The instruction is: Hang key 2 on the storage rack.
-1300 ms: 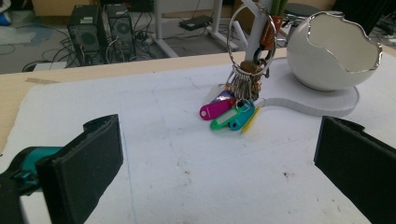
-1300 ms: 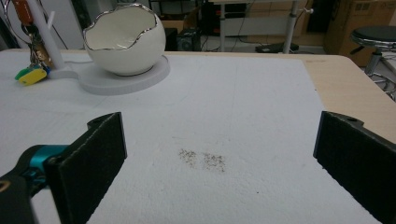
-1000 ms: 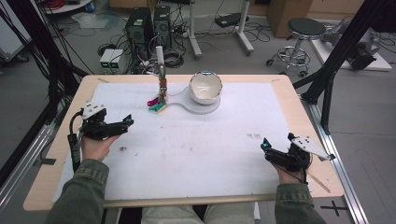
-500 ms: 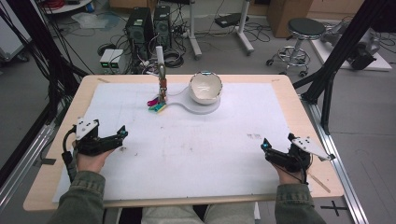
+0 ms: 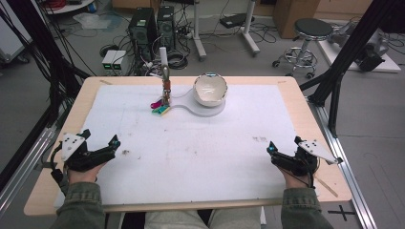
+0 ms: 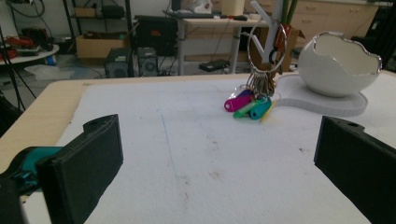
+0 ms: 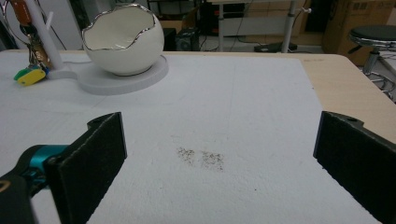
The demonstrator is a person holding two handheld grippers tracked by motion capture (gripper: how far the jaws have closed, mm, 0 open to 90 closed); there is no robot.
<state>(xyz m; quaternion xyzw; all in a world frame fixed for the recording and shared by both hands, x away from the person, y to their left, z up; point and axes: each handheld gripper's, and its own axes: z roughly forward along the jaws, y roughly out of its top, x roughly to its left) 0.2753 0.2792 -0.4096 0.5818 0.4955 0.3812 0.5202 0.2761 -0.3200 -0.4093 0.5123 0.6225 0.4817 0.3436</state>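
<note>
A white eggshell-shaped bowl [image 5: 210,89] [image 6: 338,65] [image 7: 123,39] sits on a white base at the far middle of the table. On the same base, just left of the bowl, a slim stand [image 5: 165,78] holds a key ring with coloured tags [image 5: 161,107] [image 6: 247,105] [image 7: 28,74] that rest on the mat. My left gripper [image 5: 101,139] [image 6: 219,182] lies open near the front left, far from both. Near the front right, my right gripper [image 5: 285,145] [image 7: 219,177] is also open. Nothing is between either pair of jaws.
A white mat [image 5: 200,143] covers most of the wooden table [image 5: 305,109], with small brown stains [image 7: 201,157] ahead of the right gripper. Computers, cables and a stool [image 5: 310,33] stand on the floor beyond the table.
My left gripper has drawn back toward the front left edge of the table, staying open. The right gripper has not moved.
</note>
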